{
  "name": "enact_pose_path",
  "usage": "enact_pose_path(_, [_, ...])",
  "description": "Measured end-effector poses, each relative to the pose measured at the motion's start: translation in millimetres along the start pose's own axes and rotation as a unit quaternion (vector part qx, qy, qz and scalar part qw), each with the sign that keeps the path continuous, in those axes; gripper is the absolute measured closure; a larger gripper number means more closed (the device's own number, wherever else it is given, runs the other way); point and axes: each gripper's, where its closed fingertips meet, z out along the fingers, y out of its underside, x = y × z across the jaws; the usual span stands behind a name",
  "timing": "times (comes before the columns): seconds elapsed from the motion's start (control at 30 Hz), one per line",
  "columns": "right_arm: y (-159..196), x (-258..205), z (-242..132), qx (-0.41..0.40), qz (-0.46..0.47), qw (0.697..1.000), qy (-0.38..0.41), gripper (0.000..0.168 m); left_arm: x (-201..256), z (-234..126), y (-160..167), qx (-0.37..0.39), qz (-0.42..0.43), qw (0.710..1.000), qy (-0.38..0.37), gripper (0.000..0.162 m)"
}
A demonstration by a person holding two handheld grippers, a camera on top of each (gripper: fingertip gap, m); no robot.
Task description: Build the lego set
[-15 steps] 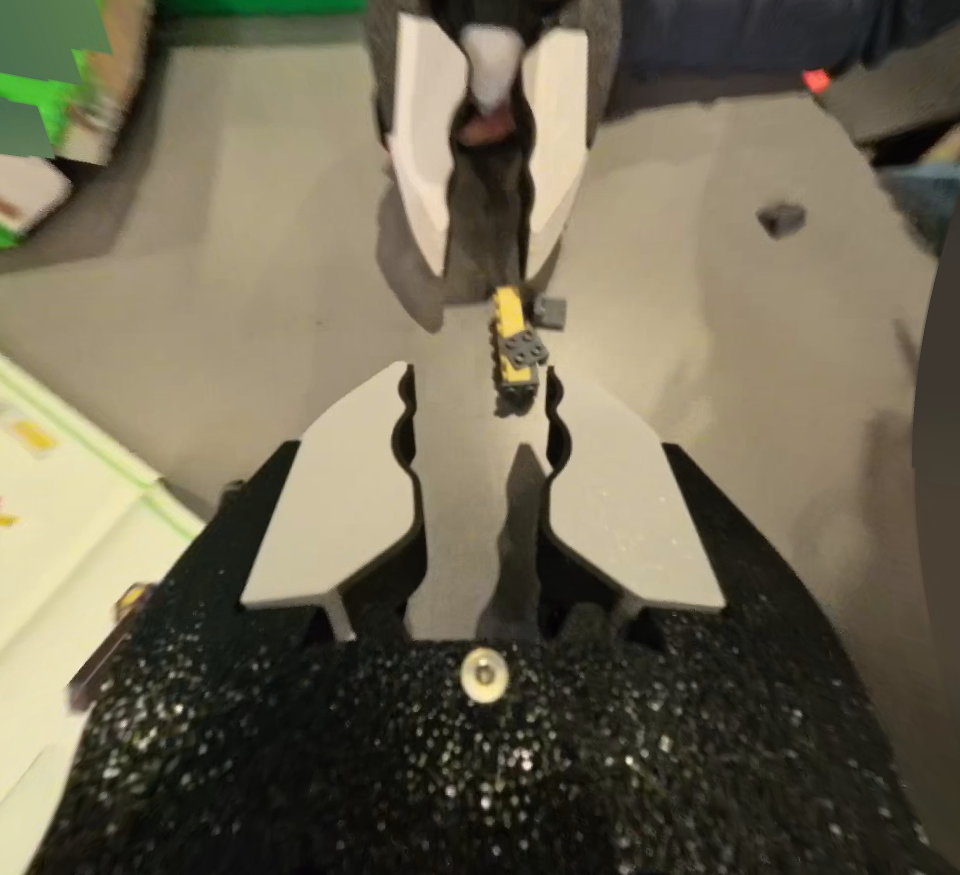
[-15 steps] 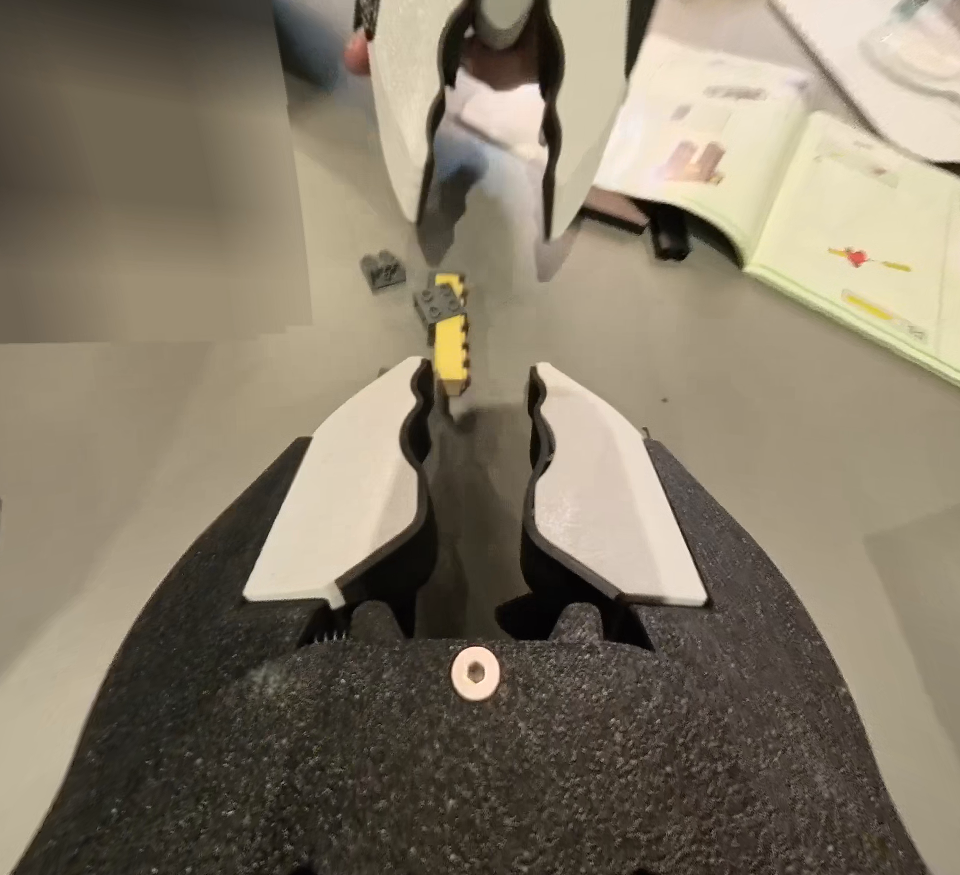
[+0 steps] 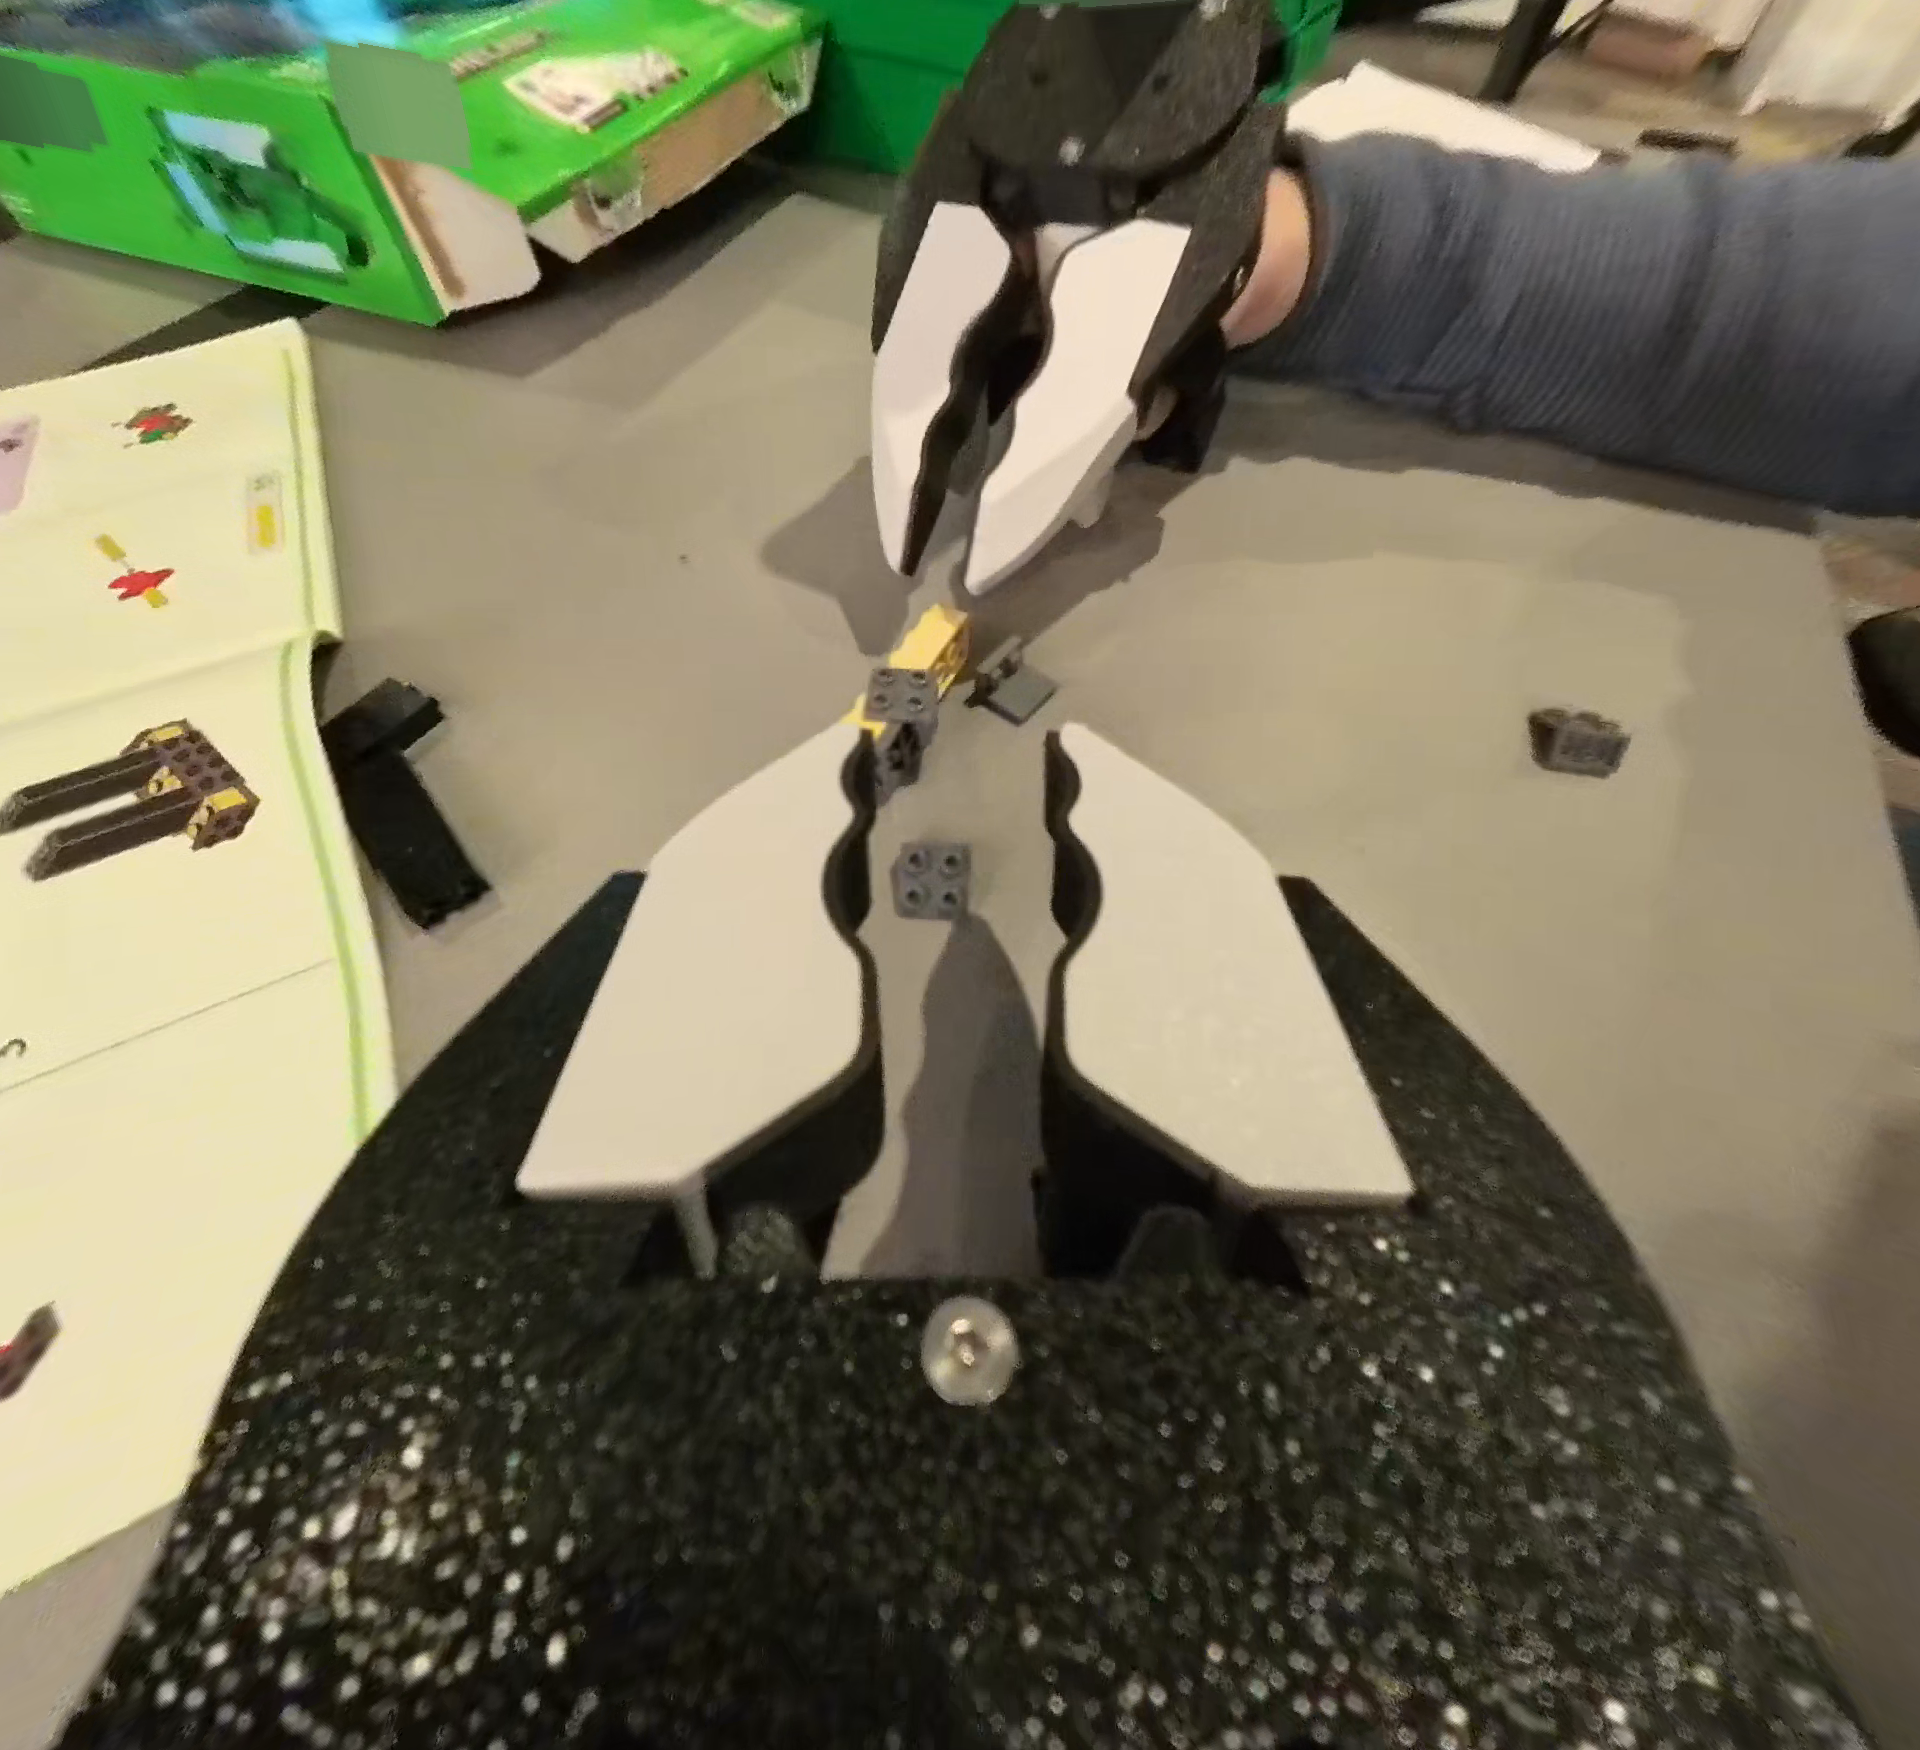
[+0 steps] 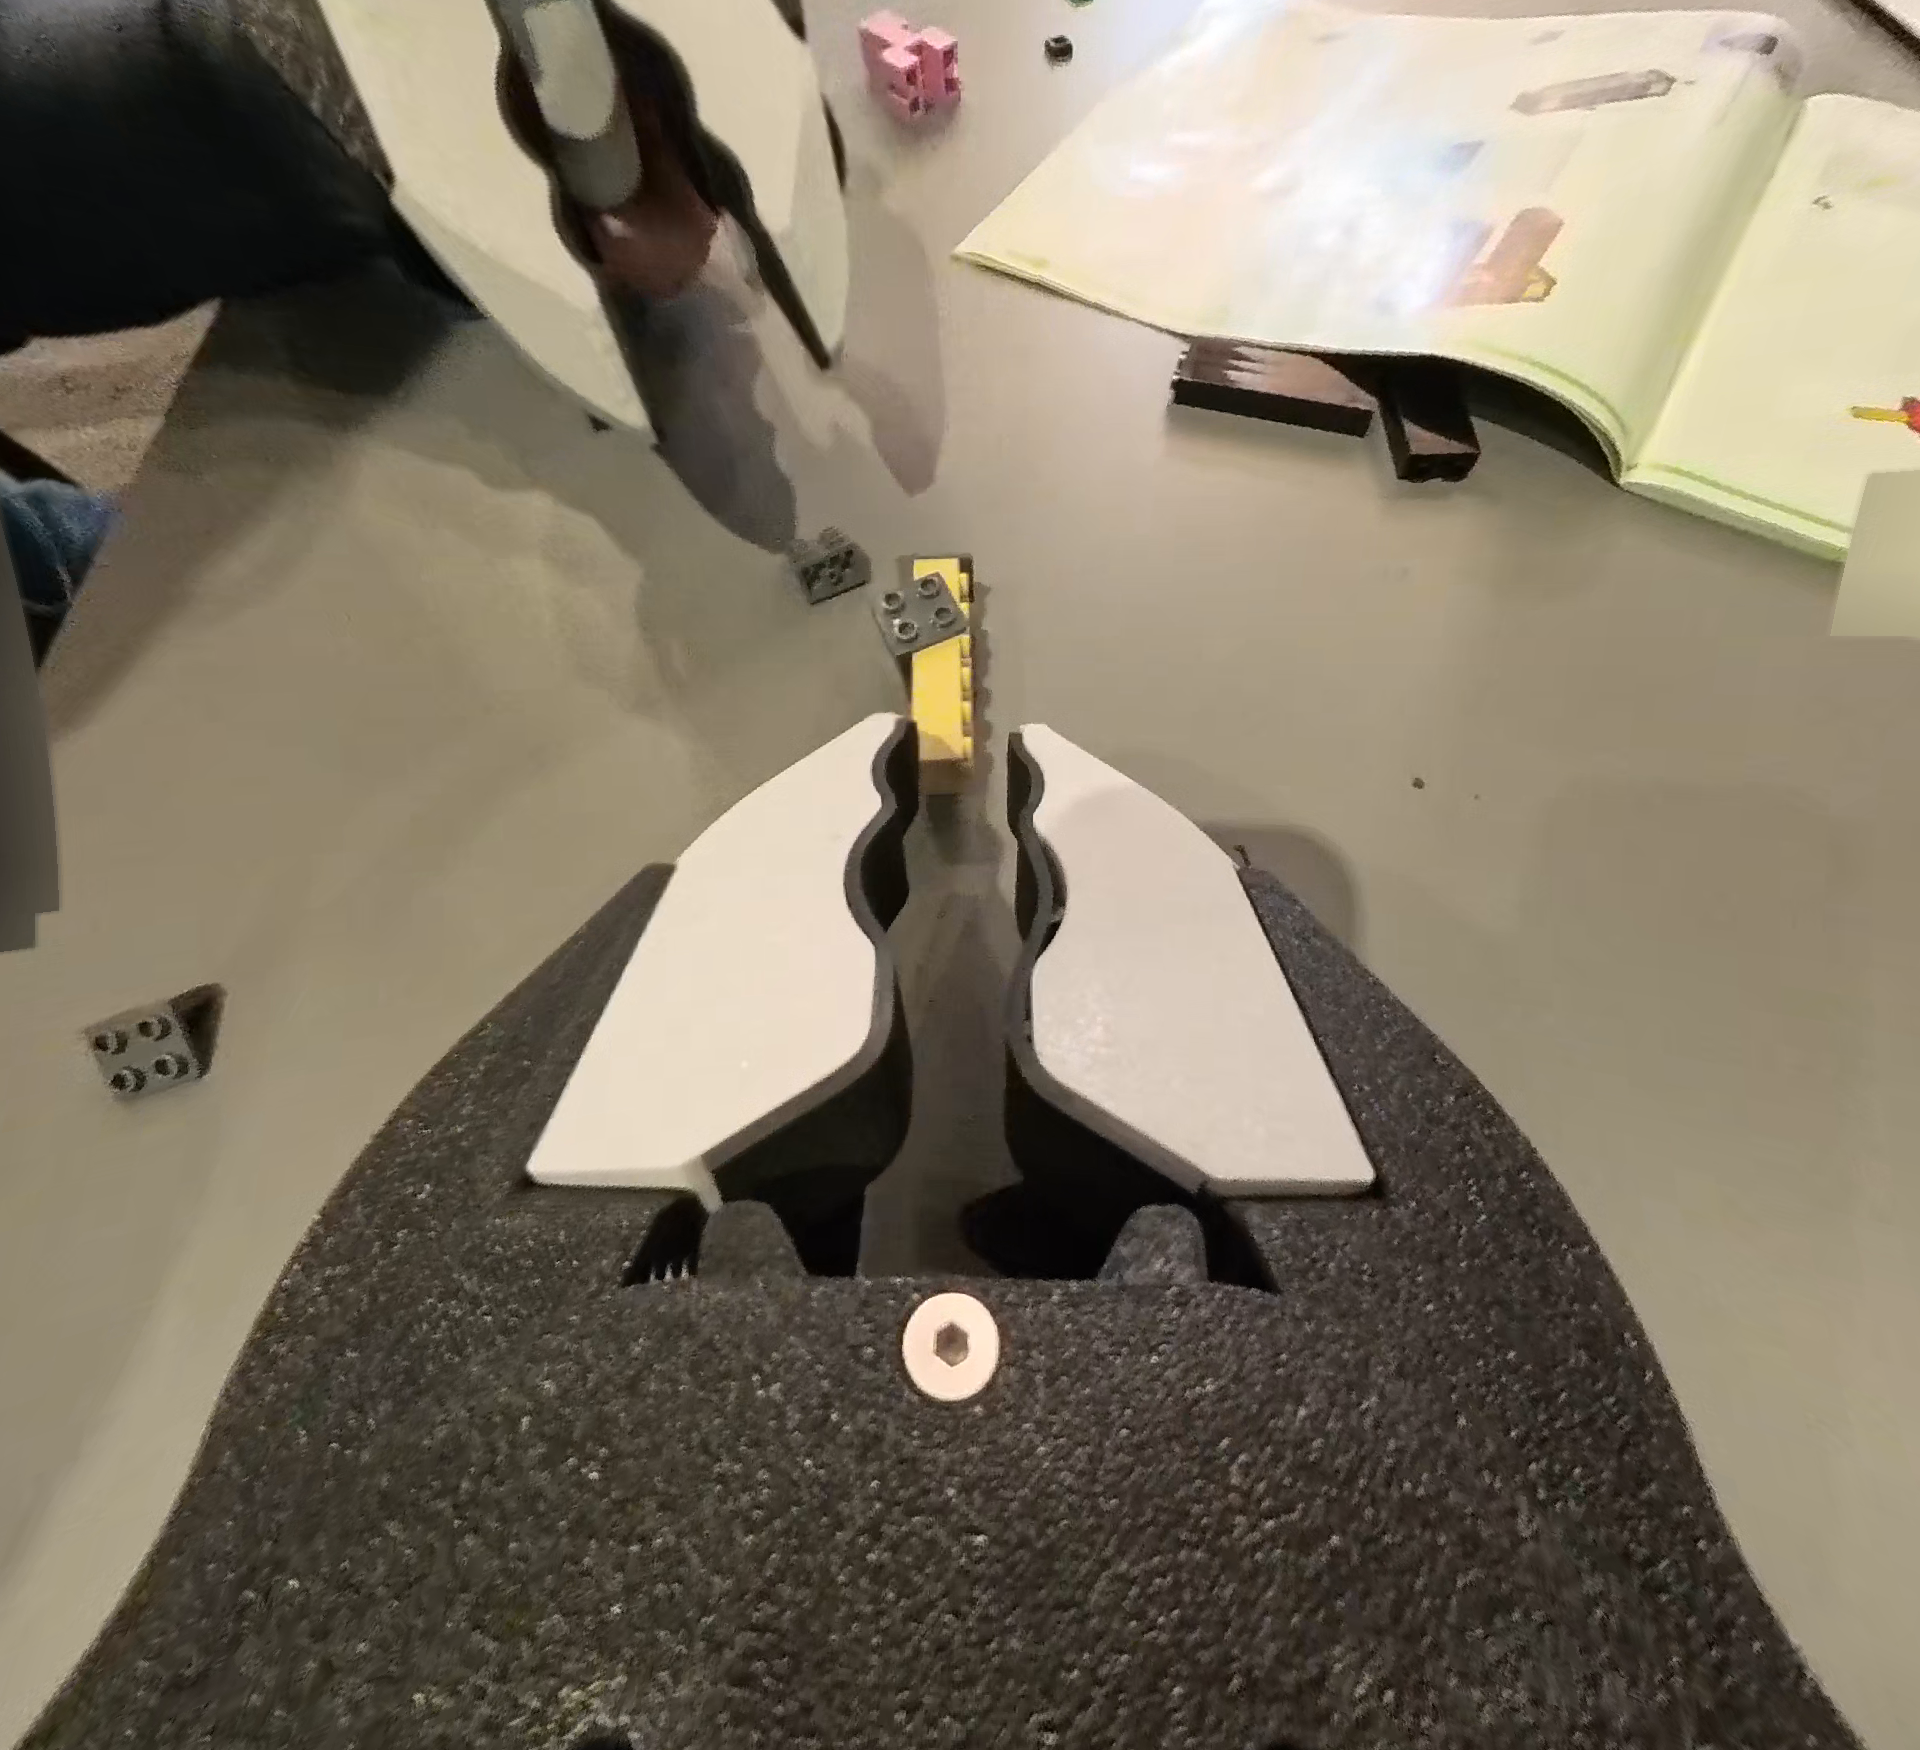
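Surface [image 3: 582, 495] was grey; green box [image 3: 416, 111] sat twd its far edge in left wrist view, open booklet [image 3: 156, 765] along the edge by the left tool, w/ black bricks [image 3: 400, 796] tucked at the booklet's side.

Left tool [image 3: 951, 744]: wide, empty. Half a sec earlier it sat low & close on the build. Now it had backed off & lifted, blurred in right wrist view, so prob. mid-move.

Right tool [image 4: 961, 744]: narrow gap, not clamped. Near end of the yellow-grey build [image 4: 940, 661] lay betw. its tips, close to one finger, daylight on the other side. Much as before.

Build lay mid-surface, betw. the two tools, grey 2x2 on top. Small grey piece [image 3: 1013, 687] just beside it, same as earlier. A loose grey plate [image 3: 932, 879] showed betw. left fingers, on the surface; no such plate showed there before. Can't tell if it was dropped or only uncovered by the pull-back. Another grey piece [image 3: 1577, 741] lay well apart.

Judgement: nothing gripped, so this was a regrasp pause. Likely next: left takes the loose plate while right steadies the build.
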Motion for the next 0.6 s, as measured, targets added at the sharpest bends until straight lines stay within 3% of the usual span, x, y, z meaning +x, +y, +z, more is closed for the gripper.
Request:
enact_pose_path(0.1, [2, -9, 3, -0.012, 0.000, 1.000, -0.025, 0.153, 3, 10, -1, -0.023, 0.008, 0.999, -0.041, 0.142])
enact_pose_path(0.2, [3, -16, 2, -0.012, 0.008, 0.999, -0.049, 0.154, 8, 15, 0, -0.035, -0.008, 0.997, -0.068, 0.162])
enact_pose_path(0.37, [-9, 6, -2, 0.033, 0.038, 0.999, 0.006, 0.168, 15, 21, 5, -0.058, -0.034, 0.994, -0.090, 0.162])
enact_pose_path(0.6, [8, 6, 12, -0.048, 0.023, 0.998, 0.024, 0.168, 6, 22, 11, -0.083, -0.045, 0.989, -0.118, 0.162])
